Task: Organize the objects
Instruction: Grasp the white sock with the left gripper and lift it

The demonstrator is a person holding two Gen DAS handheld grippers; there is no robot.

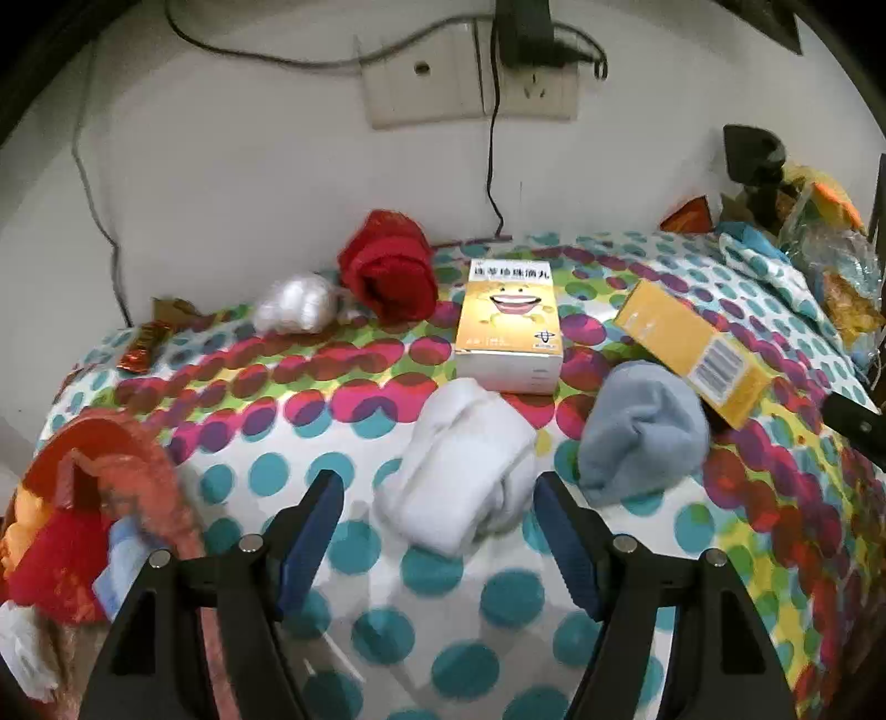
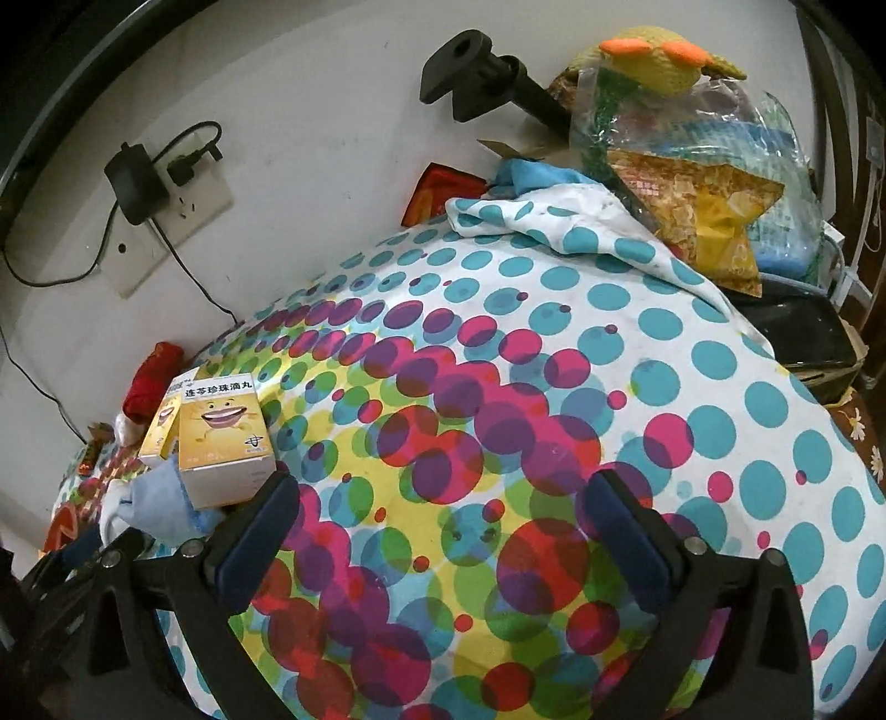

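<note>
In the left wrist view a rolled white sock (image 1: 459,471) lies on the spotted cloth (image 1: 470,620) between the fingertips of my left gripper (image 1: 437,487). The jaws are open, with a gap on the left side of the sock. Beyond it are a grey-blue sock roll (image 1: 642,432), a yellow smiley-face box (image 1: 509,321) lying flat, a second yellow box (image 1: 698,349) tilted on the blue sock, and a red sock roll (image 1: 387,271). My right gripper (image 2: 443,493) is wide open over bare spotted cloth (image 2: 554,387), and the nearer yellow box (image 2: 221,437) is just past its left fingertip.
A white crumpled bundle (image 1: 293,304) and a red wrapper (image 1: 144,346) lie at the back left. A red-orange heap of cloth (image 1: 94,471) fills the left edge. Plastic bags of snacks (image 2: 692,221), a knitted yellow toy (image 2: 653,50) and a black mount (image 2: 476,72) crowd the right end by the wall.
</note>
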